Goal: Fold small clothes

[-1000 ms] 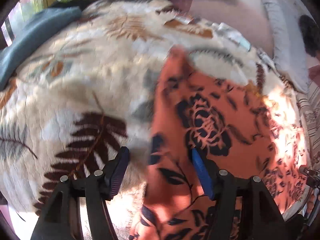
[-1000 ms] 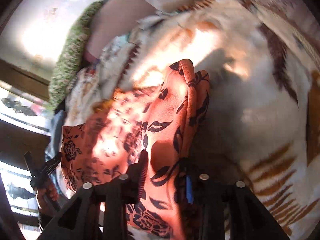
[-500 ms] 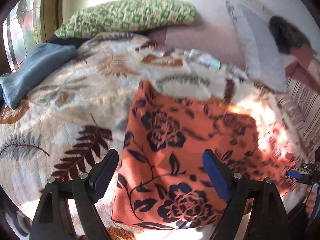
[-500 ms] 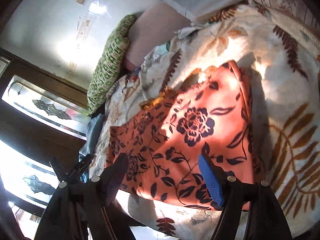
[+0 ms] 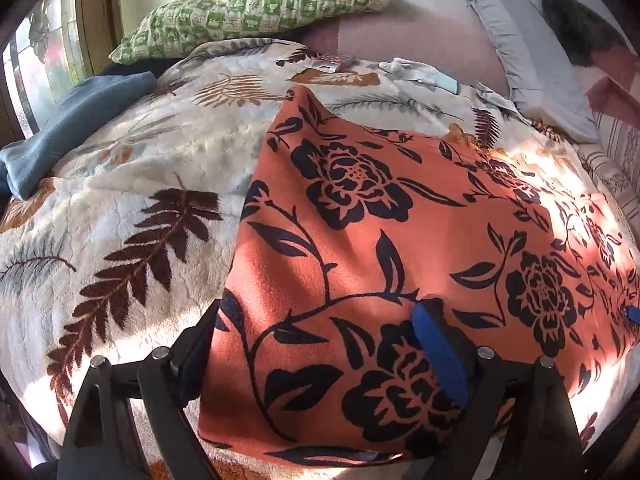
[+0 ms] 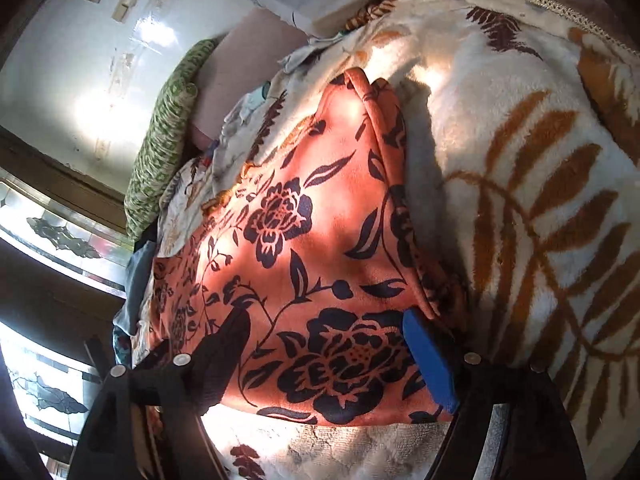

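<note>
Cloth [image 5: 400, 216] flat; both tools tilted down, open.

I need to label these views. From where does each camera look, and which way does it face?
Left wrist: on the left gripper, facing down over the orange floral cloth toward a green pillow; only its open fingers show.
Right wrist: on the right gripper, tilted, same cloth; open fingers.
Shared: cloth, leaf-print blanket, pillow.

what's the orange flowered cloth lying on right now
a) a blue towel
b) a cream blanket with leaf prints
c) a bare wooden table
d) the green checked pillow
b: the orange flowered cloth lies spread flat on the cream leaf-print blanket; the green pillow sits well behind it.
</note>
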`<state>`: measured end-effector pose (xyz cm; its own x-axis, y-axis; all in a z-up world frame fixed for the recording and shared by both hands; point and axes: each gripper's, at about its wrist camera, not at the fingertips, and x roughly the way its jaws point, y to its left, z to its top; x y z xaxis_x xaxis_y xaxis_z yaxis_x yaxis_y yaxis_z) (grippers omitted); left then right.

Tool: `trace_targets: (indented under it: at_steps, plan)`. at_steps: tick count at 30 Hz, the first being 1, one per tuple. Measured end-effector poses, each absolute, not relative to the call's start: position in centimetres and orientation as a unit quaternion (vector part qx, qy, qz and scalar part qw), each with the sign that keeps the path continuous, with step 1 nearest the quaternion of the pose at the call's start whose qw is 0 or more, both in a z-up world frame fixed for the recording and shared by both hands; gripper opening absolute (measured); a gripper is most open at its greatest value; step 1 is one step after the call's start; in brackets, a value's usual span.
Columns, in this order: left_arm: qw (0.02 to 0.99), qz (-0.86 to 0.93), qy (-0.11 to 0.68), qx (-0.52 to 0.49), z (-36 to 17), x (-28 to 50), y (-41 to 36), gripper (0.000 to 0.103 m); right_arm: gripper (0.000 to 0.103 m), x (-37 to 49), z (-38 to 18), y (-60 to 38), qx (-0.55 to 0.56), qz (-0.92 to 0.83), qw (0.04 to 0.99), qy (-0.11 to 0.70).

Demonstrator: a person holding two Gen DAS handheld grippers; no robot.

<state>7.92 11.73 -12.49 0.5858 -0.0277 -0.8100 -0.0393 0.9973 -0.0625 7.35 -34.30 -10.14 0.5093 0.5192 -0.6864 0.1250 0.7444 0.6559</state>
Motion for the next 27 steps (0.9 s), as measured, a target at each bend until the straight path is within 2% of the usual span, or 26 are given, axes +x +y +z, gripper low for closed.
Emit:
trace_targets:
  at_steps: [9, 11, 13, 14, 16, 20, 22, 23, 24, 25, 27]
  plan:
    - [0.892, 0.005, 0.45, -0.03, -12.8, 7.7, 11.5, 0.092, 0.082, 8.9, -4.7, -32.7, 0.314, 0.164, 0.828, 0.434]
    - [0.892, 0.006, 0.451, -0.035, -12.8, 7.7, 11.6, 0.092, 0.082, 10.4, -6.3, -33.1, 0.306, 0.147, 0.827, 0.448]
    - [0.89, 0.006, 0.454, -0.044, -12.8, 7.8, 11.9, 0.092, 0.08, 11.9, -10.6, -34.5, 0.33, 0.1, 0.791, 0.505]
    - [0.89, 0.006, 0.453, -0.047, -12.8, 7.7, 12.1, 0.092, 0.08, 11.8, -10.9, -35.1, 0.361, 0.097, 0.788, 0.489]
    - [0.889, 0.005, 0.454, -0.057, -12.9, 7.9, 12.3, 0.092, 0.08, 11.5, -9.2, -35.2, 0.369, 0.088, 0.786, 0.489]
    - [0.886, 0.002, 0.458, -0.073, -13.0, 8.2, 12.5, 0.092, 0.08, 11.2, -5.8, -32.9, 0.314, 0.12, 0.819, 0.464]
    - [0.886, -0.002, 0.458, -0.075, -12.9, 8.1, 12.5, 0.092, 0.083, 11.7, -7.1, -32.4, 0.29, 0.099, 0.823, 0.479]
    - [0.886, -0.004, 0.458, -0.076, -12.8, 8.1, 12.6, 0.092, 0.083, 12.2, -9.3, -32.7, 0.284, 0.07, 0.808, 0.512]
    - [0.887, -0.004, 0.456, -0.078, -12.7, 8.0, 12.7, 0.092, 0.083, 12.2, -10.8, -33.2, 0.308, 0.064, 0.796, 0.518]
    - [0.887, -0.003, 0.454, -0.081, -12.6, 7.9, 12.9, 0.092, 0.083, 11.7, -10.1, -33.5, 0.323, 0.053, 0.806, 0.493]
    - [0.886, -0.003, 0.455, -0.087, -12.6, 7.9, 13.2, 0.092, 0.083, 11.7, -8.6, -33.0, 0.322, 0.05, 0.801, 0.502]
